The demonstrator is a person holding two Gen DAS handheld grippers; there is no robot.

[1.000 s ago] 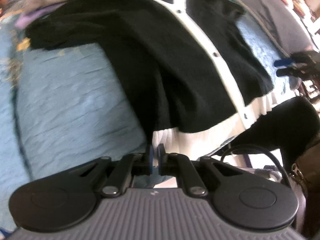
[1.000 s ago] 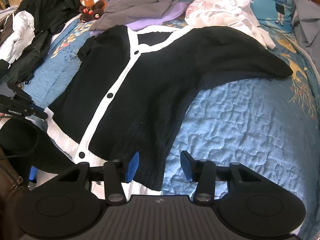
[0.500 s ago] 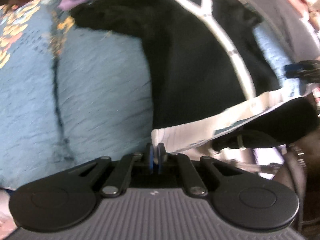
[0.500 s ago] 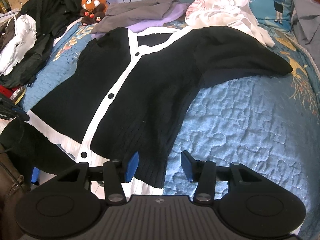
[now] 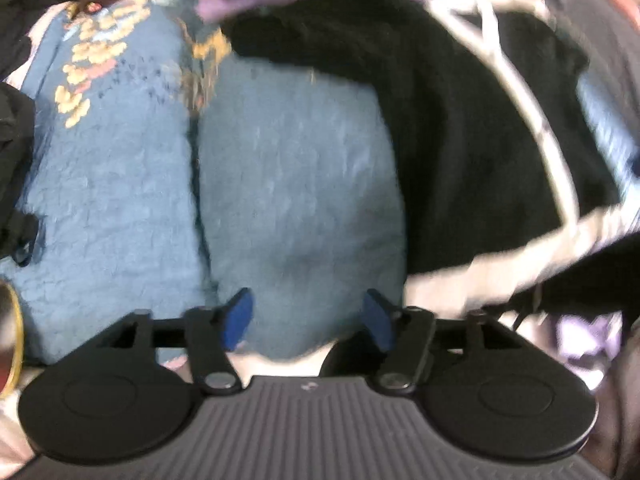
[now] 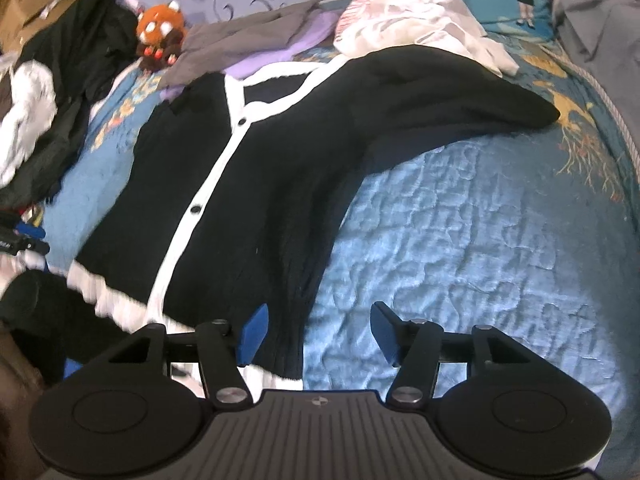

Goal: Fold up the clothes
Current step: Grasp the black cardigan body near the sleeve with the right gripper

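The left gripper point(image 5: 306, 316) is standing with its blue pads spread apart over bare quilt, gripping nothing, whereas half a second ago it was pinched shut on the white ribbed hem; it is letting the garment go. The black knitted cardigan with white button band and white hem point(image 6: 248, 184) is lying spread out, front up, on the blue quilted bedspread point(image 6: 480, 240), its hem at the near edge and its collar far. In my judgement the hem has been tugged flat, so the garment is lying ready for folding.

The right gripper point(image 6: 316, 332) is hovering unclenched above the cardigan's near right edge, holding nothing. Its view is showing one sleeve point(image 6: 460, 104) stretched out to the right and the far clutter: an orange plush toy point(image 6: 160, 34), a crumpled white garment point(image 6: 412, 20). The blurred left view is showing only the cardigan's left side point(image 5: 460, 140).
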